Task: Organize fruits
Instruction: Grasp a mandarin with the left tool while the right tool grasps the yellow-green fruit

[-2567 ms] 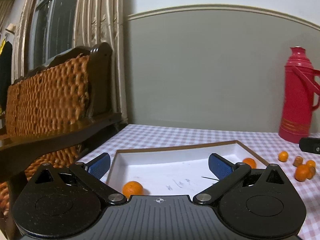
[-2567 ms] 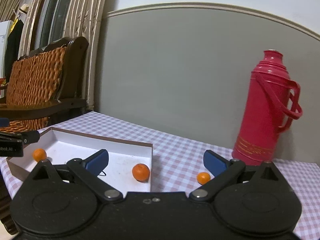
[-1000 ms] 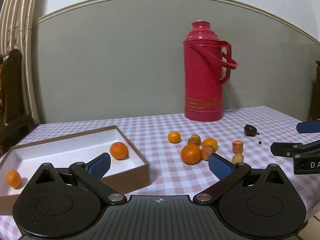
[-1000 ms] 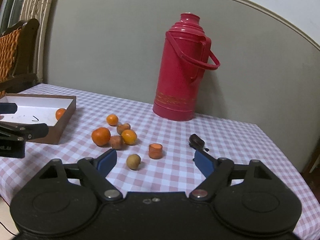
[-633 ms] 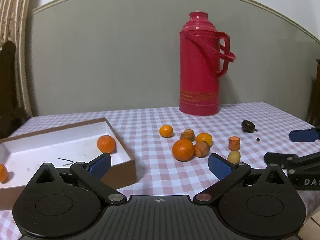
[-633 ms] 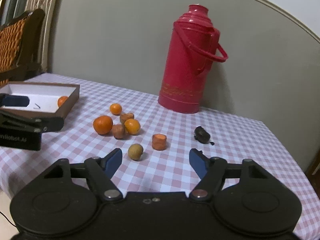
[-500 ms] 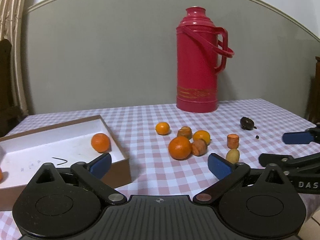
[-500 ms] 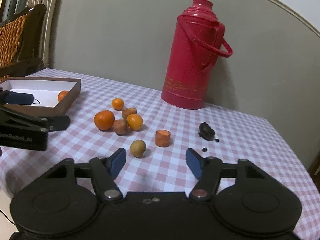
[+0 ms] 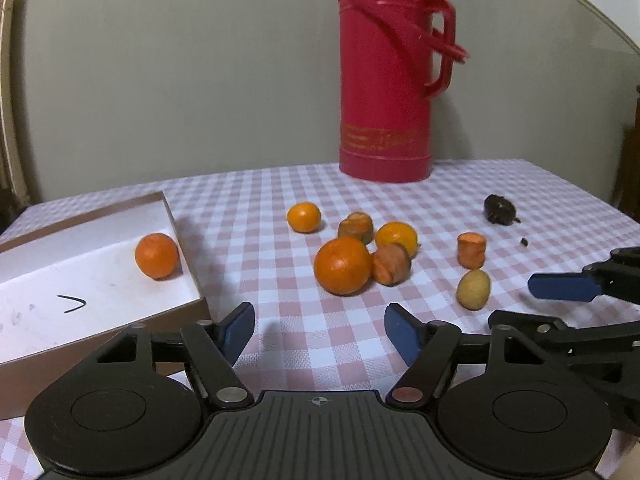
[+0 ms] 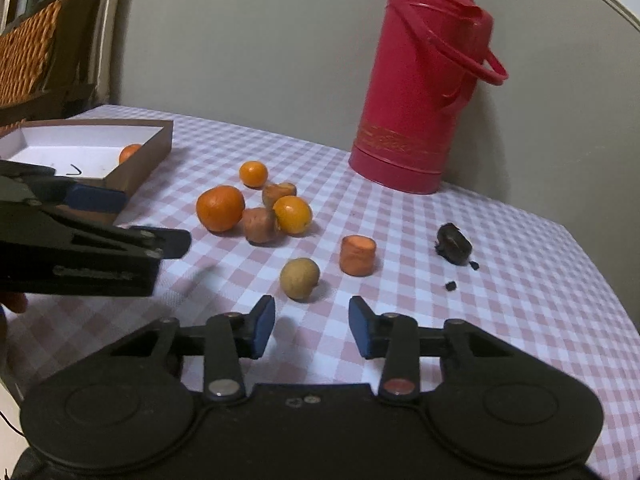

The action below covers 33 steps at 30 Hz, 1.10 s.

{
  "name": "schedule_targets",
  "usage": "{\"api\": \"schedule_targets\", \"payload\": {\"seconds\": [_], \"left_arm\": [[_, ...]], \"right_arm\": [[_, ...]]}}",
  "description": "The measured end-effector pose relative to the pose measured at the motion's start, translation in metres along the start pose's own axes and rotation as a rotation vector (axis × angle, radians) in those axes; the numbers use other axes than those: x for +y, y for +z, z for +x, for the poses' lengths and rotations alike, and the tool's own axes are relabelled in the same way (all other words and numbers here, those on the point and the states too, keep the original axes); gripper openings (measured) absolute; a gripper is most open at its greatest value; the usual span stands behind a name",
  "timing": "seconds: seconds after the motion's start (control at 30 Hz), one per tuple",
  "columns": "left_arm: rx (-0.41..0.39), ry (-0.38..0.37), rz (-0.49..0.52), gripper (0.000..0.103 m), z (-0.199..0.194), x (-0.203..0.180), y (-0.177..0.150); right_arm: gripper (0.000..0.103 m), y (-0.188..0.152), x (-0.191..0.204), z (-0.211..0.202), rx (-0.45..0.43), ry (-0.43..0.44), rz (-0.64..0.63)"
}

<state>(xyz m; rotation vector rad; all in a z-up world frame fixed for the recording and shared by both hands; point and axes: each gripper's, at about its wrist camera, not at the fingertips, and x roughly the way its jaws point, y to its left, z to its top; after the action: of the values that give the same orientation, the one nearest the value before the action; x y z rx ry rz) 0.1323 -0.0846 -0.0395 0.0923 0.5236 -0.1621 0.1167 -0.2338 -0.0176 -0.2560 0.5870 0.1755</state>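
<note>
A cluster of fruit lies on the checked tablecloth: a large orange (image 9: pixel 342 265) (image 10: pixel 220 208), a small orange (image 9: pixel 304 217) (image 10: pixel 253 173), a yellow-orange one (image 9: pixel 396 236) (image 10: pixel 292 214), brown pieces (image 9: pixel 391 263) (image 10: pixel 259 224), a carrot chunk (image 9: pixel 471 249) (image 10: pixel 357 255) and a small tan fruit (image 9: pixel 473 288) (image 10: pixel 299 278). A white-lined brown box (image 9: pixel 188 264) (image 10: pixel 144 156) holds one orange (image 9: pixel 156 255) (image 10: pixel 129 152). My left gripper (image 9: pixel 319 334) is open and empty, just before the large orange. My right gripper (image 10: pixel 312 330) is open and empty, just short of the tan fruit.
A tall red thermos (image 9: pixel 386 72) (image 10: pixel 422 80) stands at the back of the table. A dark shrivelled piece (image 9: pixel 498 209) (image 10: pixel 452 243) with crumbs lies to the right. A wicker chair (image 10: pixel 36 52) stands at far left. The table edge runs along the right.
Both grippers swung right from the box and moved closer to the fruit cluster. Both jaws have narrowed, the right more, and remain open. The right gripper now faces the tan fruit.
</note>
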Motion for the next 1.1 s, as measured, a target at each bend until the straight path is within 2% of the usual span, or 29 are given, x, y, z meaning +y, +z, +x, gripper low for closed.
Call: {"api": "schedule_targets", "payload": {"seconds": [0.2,0.27,0.37,0.5,0.7,0.93,1.03,1.1], "left_arm": [[0.026,-0.023,-0.02,0.071,0.016,-0.002,0.008],[0.037,-0.039,-0.027,0.068,0.021,-0.003,0.013],[0.026,-0.007,0.007,0.068,0.03,-0.007,0.022],[0.032,-0.005,0.019,0.068,0.044,-0.007,0.028],[0.063,-0.052,0.003,0.067,0.056,-0.01,0.032],[0.075,-0.048,-0.014,0.066,0.059,-0.011,0.033],[0.085,-0.053,-0.016,0.044,0.061,-0.013,0.034],[0.094,-0.06,-0.02,0.042,0.062,-0.012,0.034]], "right_arm": [[0.025,0.002,-0.001,0.014,0.031,0.035,0.011],[0.023,0.004,-0.001,0.017,0.031,0.044,0.015],[0.021,0.007,-0.003,0.025,0.035,0.051,0.034],[0.012,0.012,-0.007,0.034,0.039,0.055,0.055],[0.012,0.02,-0.019,0.052,0.037,0.047,0.079],[0.016,0.024,-0.026,0.058,0.044,0.045,0.102],[0.016,0.026,-0.03,0.058,0.036,0.062,0.113],[0.016,0.028,-0.03,0.059,0.03,0.077,0.112]]}}
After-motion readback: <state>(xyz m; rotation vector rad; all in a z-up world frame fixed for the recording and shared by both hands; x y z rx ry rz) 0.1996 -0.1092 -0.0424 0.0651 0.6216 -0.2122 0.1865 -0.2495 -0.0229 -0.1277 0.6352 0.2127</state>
